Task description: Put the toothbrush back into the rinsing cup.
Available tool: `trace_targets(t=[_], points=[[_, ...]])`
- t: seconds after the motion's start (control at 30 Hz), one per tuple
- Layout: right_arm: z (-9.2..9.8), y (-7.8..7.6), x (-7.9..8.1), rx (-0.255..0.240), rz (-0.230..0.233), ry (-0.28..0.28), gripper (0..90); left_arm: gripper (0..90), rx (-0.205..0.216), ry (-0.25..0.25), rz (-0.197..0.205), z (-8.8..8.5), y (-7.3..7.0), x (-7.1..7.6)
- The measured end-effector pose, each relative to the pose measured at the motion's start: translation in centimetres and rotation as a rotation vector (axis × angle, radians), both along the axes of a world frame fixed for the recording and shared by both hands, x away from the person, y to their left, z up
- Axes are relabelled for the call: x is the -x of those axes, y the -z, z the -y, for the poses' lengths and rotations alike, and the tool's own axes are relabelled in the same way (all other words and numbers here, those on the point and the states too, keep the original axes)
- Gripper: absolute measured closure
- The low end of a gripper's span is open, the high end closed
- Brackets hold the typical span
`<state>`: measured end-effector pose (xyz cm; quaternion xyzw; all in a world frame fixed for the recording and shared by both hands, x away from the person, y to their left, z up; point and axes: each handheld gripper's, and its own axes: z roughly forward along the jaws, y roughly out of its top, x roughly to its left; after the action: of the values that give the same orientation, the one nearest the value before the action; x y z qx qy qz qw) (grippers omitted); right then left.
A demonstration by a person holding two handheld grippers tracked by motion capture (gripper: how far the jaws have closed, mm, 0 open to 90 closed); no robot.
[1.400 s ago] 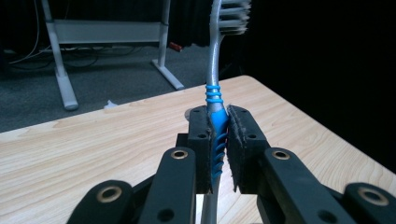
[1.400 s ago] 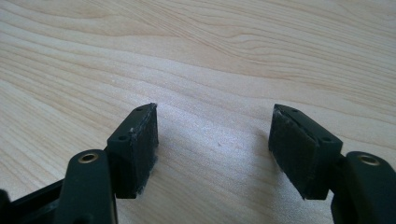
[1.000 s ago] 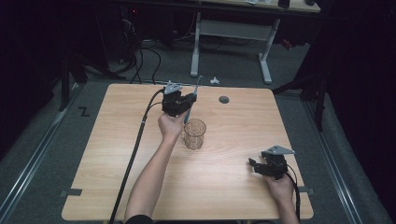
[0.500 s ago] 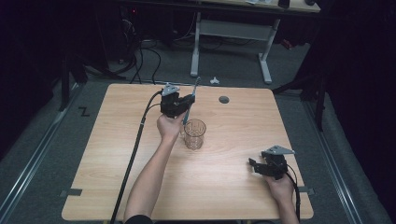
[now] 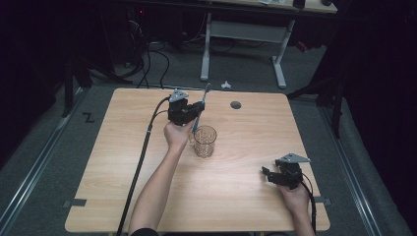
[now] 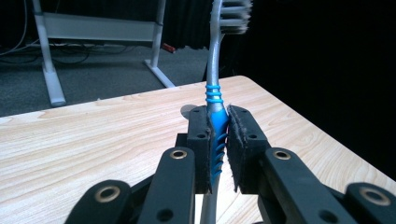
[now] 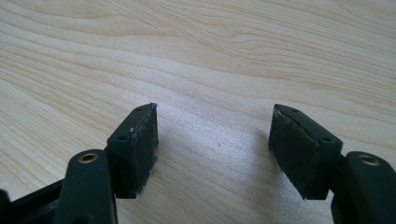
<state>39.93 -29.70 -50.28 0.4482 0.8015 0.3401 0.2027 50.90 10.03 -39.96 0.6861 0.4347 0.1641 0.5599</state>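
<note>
2 grippers work over the wooden desk (image 5: 123,196); the left gripper (image 5: 195,111), held above the desk's far half, has its jaws clamped on the blue grip of a toothbrush (image 6: 215,116); the brush stands nearly upright, its bristled head at the top and its handle running down towards the clear glass cup (image 5: 205,141) just beside the left hand (image 5: 176,135); the right gripper (image 5: 269,174) rests low near the desk's right front corner, its jaws spread wide over bare wood.

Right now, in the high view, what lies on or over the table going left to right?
Left gripper clamping the toothbrush → glass cup → dark round hole → right gripper, jaws open.
</note>
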Motion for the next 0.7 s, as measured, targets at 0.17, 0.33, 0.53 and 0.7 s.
trace_targets(t=[0.17, 0.33, 0.53, 0.7], points=[[0.00, 0.00, 0.00, 0.000, 0.000, 0.000, 33.5, 79.6, 0.001, 0.003, -0.009, -0.26, -0.21, 0.10], [-0.01, 0.00, 0.00, 0.000, 0.000, 0.001, 33.5, 79.5, -0.013, 0.006, -0.019, -0.32, -0.31, 0.23], [0.00, 0.00, 0.00, 0.000, 0.000, 0.000, 33.5, 79.4, -0.025, 0.006, -0.025, -0.36, -0.42, 0.39], [0.00, 0.00, 0.00, 0.000, 0.000, 0.000, 33.5, 79.3, -0.039, -0.001, -0.042, -0.55, -0.63, 0.61]])
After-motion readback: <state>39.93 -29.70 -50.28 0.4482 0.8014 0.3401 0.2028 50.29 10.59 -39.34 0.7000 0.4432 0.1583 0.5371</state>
